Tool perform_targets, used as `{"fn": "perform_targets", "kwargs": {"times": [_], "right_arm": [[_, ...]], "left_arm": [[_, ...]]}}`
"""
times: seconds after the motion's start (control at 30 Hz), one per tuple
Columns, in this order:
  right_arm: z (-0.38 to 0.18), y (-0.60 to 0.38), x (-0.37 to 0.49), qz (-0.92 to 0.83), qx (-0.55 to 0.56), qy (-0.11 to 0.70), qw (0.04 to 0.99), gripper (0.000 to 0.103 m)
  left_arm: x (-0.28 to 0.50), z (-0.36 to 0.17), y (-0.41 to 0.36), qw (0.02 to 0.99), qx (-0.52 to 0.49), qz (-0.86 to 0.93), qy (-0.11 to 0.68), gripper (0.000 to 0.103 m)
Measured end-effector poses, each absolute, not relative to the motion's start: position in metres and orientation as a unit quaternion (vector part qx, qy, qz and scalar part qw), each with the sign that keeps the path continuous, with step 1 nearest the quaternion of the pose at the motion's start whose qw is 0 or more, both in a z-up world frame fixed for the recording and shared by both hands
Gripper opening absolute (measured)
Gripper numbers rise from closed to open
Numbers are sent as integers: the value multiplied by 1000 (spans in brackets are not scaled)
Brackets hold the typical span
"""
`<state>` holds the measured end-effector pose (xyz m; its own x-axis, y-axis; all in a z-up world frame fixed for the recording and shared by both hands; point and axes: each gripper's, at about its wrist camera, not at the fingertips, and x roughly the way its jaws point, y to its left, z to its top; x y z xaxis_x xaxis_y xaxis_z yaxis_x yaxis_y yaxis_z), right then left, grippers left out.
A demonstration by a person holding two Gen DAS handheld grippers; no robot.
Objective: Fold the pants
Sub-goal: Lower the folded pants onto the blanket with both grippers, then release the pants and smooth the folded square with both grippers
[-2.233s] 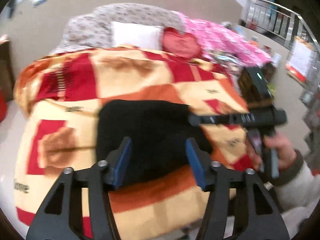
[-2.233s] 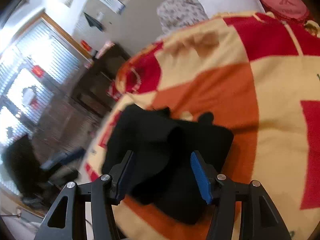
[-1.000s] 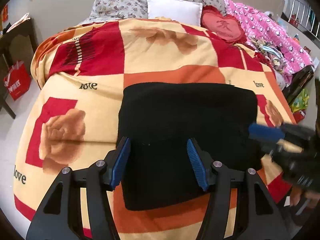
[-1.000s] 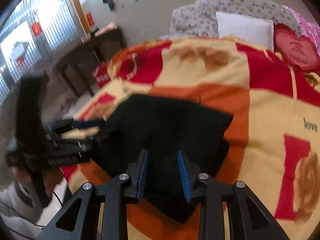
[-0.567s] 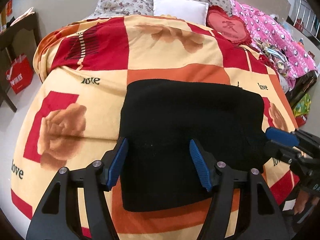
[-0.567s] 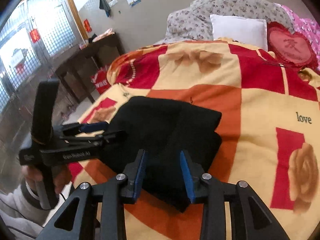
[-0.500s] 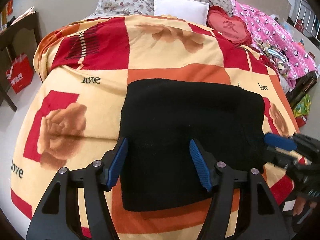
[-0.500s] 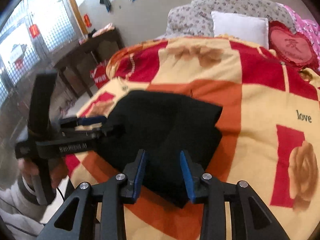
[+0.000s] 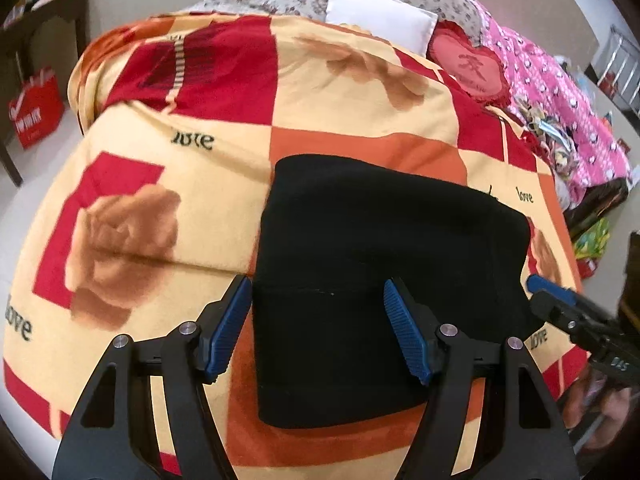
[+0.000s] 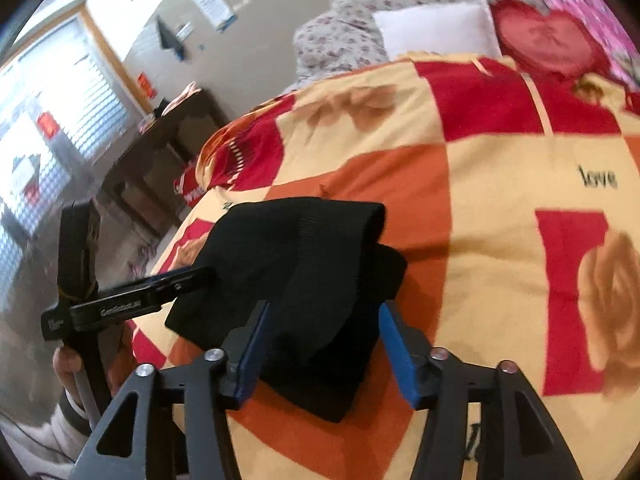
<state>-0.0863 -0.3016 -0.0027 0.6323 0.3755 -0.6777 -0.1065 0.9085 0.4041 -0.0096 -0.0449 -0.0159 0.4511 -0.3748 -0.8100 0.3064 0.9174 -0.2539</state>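
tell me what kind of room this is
Most likely a home bedroom: a bed under a red and orange rose blanket, a white pillow and heart cushion at its head, black pants folded on top.

"love" repeated on blanket (image 9: pixel 224 92); heart cushion (image 9: pixel 468 68) bears one Chinese character

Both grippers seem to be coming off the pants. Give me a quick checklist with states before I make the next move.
1. Left gripper free of cloth: ok, jaws opening, pads not pressing on the black pants.
2. Right gripper free of cloth: ok, jaws opening, nothing pinched.
3. Pants lie fully on the blanket: ok.
4. Fold compact, edges aligned: not ok, the right wrist view shows layers offset at the corner.
5. Pillows clear of the pants: ok.
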Motion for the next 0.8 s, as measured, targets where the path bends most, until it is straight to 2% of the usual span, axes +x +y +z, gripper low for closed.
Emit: {"fn": "perform_targets", "kwargs": {"times": [0.07,0.23,0.57,0.7,0.8], "right_arm": [[-8,-304,-82,138,179,408,885,65],[-20,-306,-69,153,209,421,869,71],[-37,-299,-52,172,223,431,857,80],[-36,-297,-51,171,206,419,867,80],[-35,-296,-53,163,201,405,877,65]], "left_arm": [[-10,-16,-46,852,-31,-198,483,72],[-6,-18,-44,852,-33,-200,483,78],[5,-28,-46,846,-50,-211,487,82],[8,-32,-49,842,-59,-218,490,82],[5,-34,-56,841,-53,-232,485,82]]}}
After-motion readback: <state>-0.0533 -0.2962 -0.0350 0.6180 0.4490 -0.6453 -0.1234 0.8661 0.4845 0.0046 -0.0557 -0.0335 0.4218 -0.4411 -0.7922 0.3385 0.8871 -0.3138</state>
